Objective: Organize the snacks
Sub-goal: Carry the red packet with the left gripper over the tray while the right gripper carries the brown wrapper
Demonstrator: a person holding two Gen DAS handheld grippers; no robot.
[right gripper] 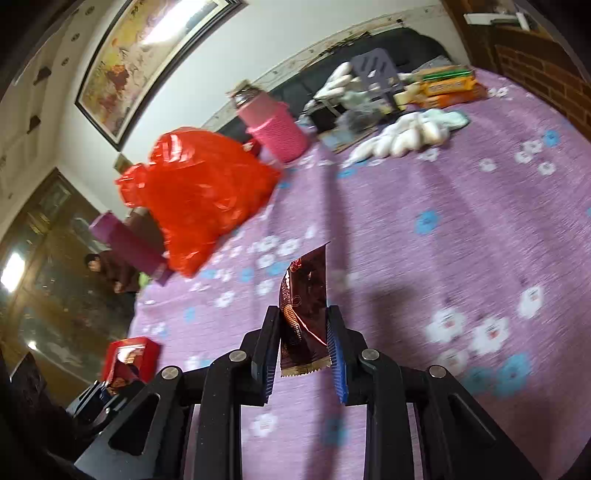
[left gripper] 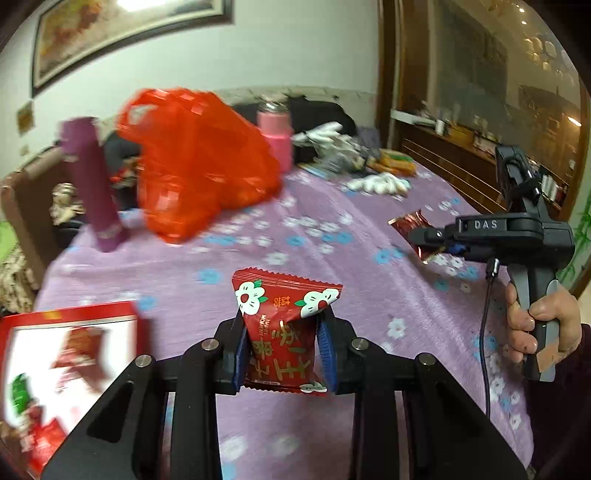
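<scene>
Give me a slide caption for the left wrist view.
Left tongs grip a red flowered snack packet above the purple floral tablecloth; right tongs hold a foil snack.

A lived-in home, likely a dining or living room. Ahead of the hand-held gripper [left gripper: 284, 347], a worktop under a purple flowered cloth [left gripper: 332, 258] carries a pink thermos [left gripper: 275, 134] and a red plastic bag [left gripper: 199, 166]. Beyond them hangs a framed painting [left gripper: 122, 33]; to the right stands a glass-fronted wooden cabinet [left gripper: 480, 74].
</scene>
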